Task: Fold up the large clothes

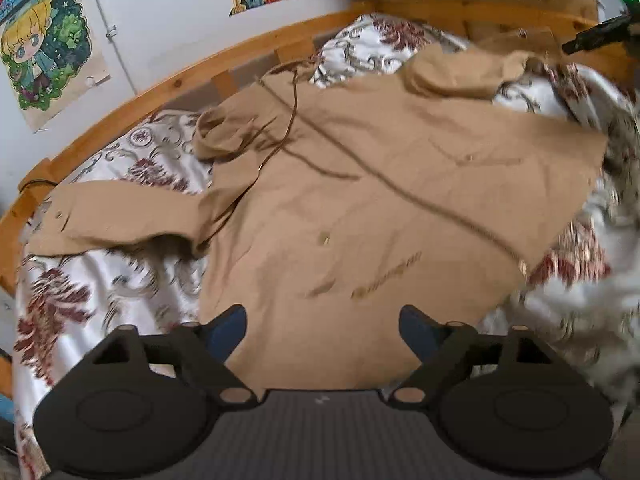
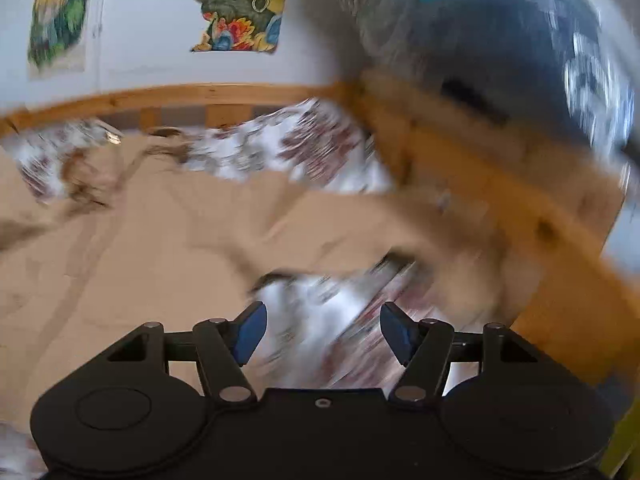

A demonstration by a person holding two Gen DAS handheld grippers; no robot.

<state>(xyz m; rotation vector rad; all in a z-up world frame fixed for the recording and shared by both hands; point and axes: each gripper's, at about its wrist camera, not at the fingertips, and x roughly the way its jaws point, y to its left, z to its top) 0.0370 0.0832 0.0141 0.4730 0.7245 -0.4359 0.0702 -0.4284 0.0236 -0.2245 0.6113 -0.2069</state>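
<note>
The tan coat [image 1: 360, 184] looked like matt woven cloth, a bit creased. The bedsheet [image 1: 120, 292] was smooth printed fabric, the bed frame [image 1: 168, 80] varnished knotty wood. Both grippers [image 1: 322, 328] [image 2: 322, 332] were matt black plastic with blue pads [image 2: 250, 336]; the posters [image 1: 44, 52] were paper.

A big tan coat [image 1: 352, 184] lies flat and spread out on the flowery bed, one sleeve [image 1: 116, 216] stretched sideways (a thin brown string lies across it).
</note>
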